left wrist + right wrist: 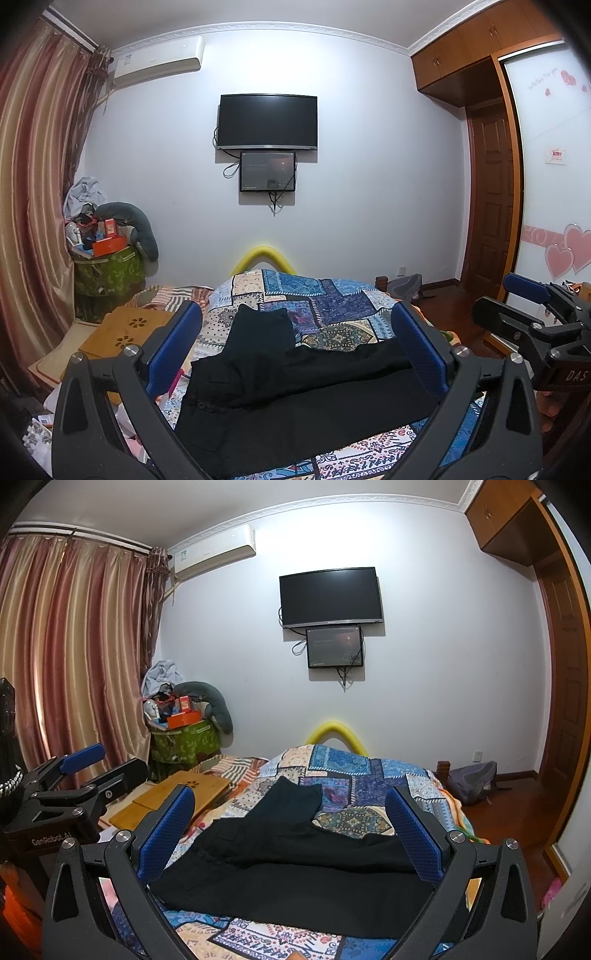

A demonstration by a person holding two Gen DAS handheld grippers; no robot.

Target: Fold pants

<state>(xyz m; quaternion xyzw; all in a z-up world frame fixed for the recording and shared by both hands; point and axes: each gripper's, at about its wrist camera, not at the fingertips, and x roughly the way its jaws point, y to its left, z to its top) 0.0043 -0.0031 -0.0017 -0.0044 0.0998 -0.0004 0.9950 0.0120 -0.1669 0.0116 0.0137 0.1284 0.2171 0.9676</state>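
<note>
Black pants (295, 391) lie spread on the patchwork bedspread (332, 299), waist to the left, one leg running right along the near edge and the other angled up toward the far side. They also show in the right wrist view (295, 867). My left gripper (295, 350) is open and empty, held above the pants with blue pads wide apart. My right gripper (291, 834) is open and empty, also above the pants. The right gripper shows at the right edge of the left wrist view (524, 321); the left gripper shows at the left of the right wrist view (74, 786).
A wooden lap tray (181, 797) lies on the bed's left side. A green storage bag (184, 742) piled with clutter stands by the curtain. A grey backpack (472, 779) sits on the floor right of the bed. Two screens (330, 596) hang on the far wall.
</note>
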